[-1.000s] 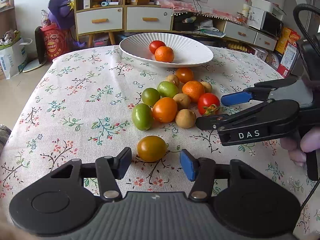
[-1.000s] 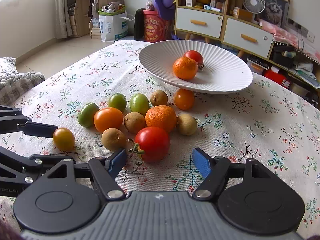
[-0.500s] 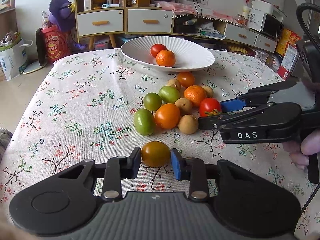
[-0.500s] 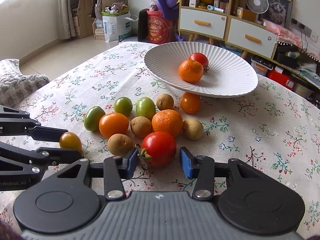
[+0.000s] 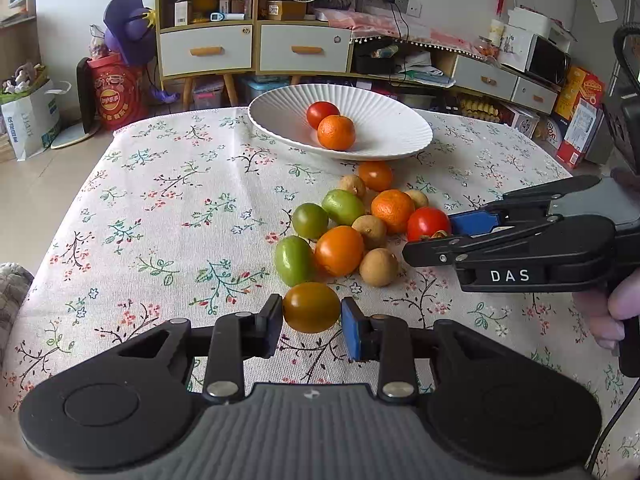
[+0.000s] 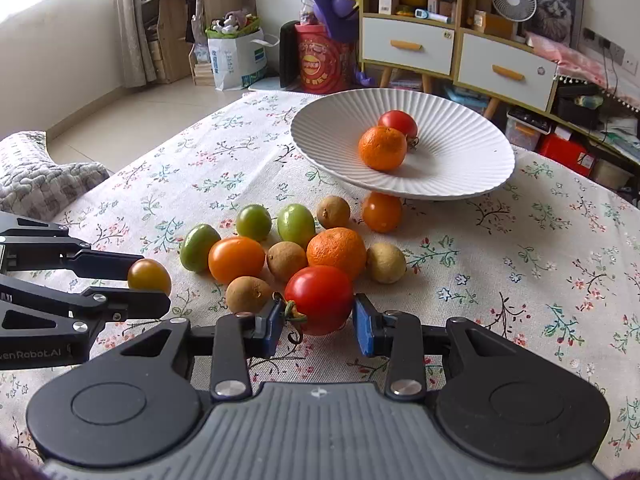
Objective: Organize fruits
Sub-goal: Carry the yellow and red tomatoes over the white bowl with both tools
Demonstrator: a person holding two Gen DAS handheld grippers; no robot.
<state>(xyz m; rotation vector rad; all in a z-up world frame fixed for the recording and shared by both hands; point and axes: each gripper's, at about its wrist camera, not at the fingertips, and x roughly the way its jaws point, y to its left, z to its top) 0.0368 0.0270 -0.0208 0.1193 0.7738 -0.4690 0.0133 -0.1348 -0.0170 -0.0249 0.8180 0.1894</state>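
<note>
Two hand-held tools work a flowered desk (image 5: pixel 160 208) at once. The right tool (image 6: pixel 319 322), seen at right of the left wrist view (image 5: pixel 430 236), carries the white lettering "DAS" on its black body. The left tool (image 5: pixel 311 320), at lower left of the right wrist view (image 6: pixel 148 280), shows the partly cut-off words "venRobot.AI" on its side.

Low in the centre of the left wrist view, the left tool's fingers have narrowed onto an olive-brown tomato (image 5: pixel 311 307), one pad against each flank; the fruit sits at the fingertips, on or just above the cloth. In the right wrist view the same tomato (image 6: pixel 149 277) shows between two black fingers.

The right tool's blue pads flank a red tomato (image 6: pixel 320 299) at the near edge of the pile, the right pad against its skin, the left at its dried green stem; it appears gripped. That tomato (image 5: pixel 428 223) sits at mid-right in the left wrist view.

Behind them, at centre frame, lies the loose pile (image 5: pixel 348 220) of green, orange and brown fruit. The white ribbed bowl (image 6: pixel 460 152), upper centre, holds a mandarin (image 6: pixel 382 148) and a second red tomato (image 6: pixel 398 123), touching.
</note>
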